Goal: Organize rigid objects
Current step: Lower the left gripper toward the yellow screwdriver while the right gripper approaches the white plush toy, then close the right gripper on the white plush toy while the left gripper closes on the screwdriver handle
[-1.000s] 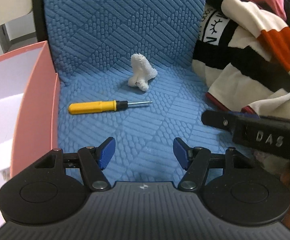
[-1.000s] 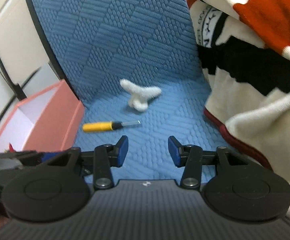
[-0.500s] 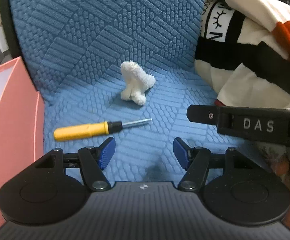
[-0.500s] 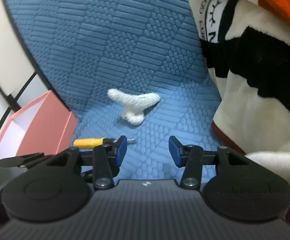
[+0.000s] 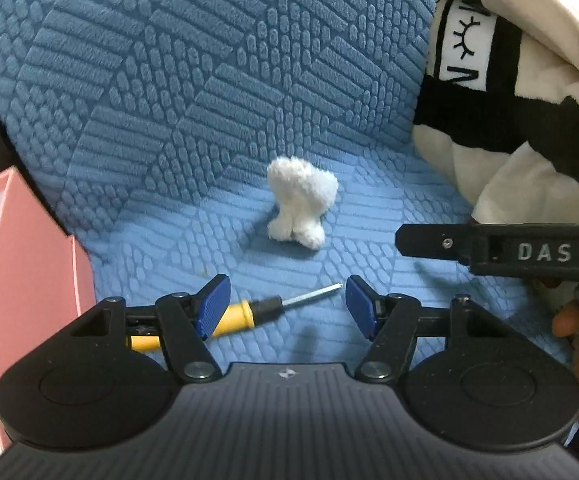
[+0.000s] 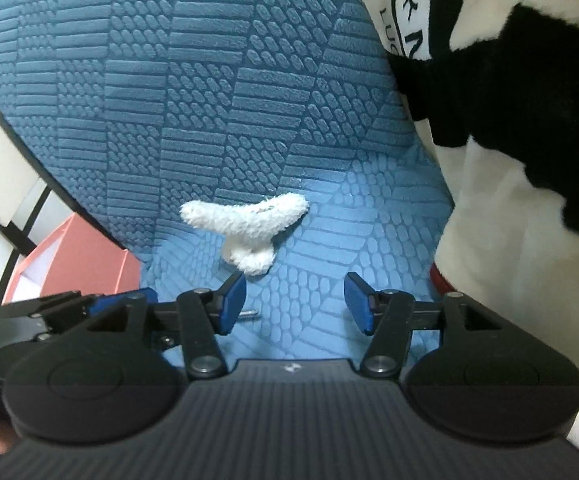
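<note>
My left gripper (image 5: 287,304) hangs with its jaws parted and nothing pressed between them, right over the screwdriver (image 5: 233,316) that lies flat on the blue cushion (image 5: 209,100); its yellow handle runs under my left pad and the thin metal shaft points toward the right one. My right gripper (image 6: 294,302) has just been opening its jaws and is empty too, aimed at the white fuzzy thing (image 6: 249,224) a little farther up the cushion. The screwdriver looks light and stiff, I judge, with smooth plastic that could roll or slip. I would take it across the thick handle, not the narrow shaft. The fuzzy piece looks very light, perhaps soft-coated; the stem under its wide top seems the best hold. The pink box (image 5: 29,280) sits beside the cushion's left edge.
</note>
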Motion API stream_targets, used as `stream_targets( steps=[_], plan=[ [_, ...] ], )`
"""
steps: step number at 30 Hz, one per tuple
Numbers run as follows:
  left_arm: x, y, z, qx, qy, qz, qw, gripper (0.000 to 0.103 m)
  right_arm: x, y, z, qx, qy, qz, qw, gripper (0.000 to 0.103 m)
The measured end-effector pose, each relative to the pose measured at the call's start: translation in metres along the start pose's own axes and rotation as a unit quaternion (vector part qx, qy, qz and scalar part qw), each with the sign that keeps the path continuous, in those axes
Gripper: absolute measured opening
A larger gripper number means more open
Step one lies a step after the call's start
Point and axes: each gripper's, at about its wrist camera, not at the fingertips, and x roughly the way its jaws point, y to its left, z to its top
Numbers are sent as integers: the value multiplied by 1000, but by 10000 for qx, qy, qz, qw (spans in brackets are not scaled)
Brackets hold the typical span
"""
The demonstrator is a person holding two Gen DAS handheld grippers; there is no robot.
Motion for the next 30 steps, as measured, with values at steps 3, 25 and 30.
stream_targets(
  steps=[3, 25, 30],
  plan=[
    [7, 4, 8, 94, 35, -18, 9999, 69, 7, 1, 7, -71, 49, 25, 10000, 61],
    [35, 36, 8, -299, 589, -42, 9978, 71, 86, 30, 28, -658, 707, 567, 9937, 63],
    [30, 35, 4, -312, 590, -115, 9977, 83, 98, 34, 33, -661, 612, 533, 9945, 62]
  ],
)
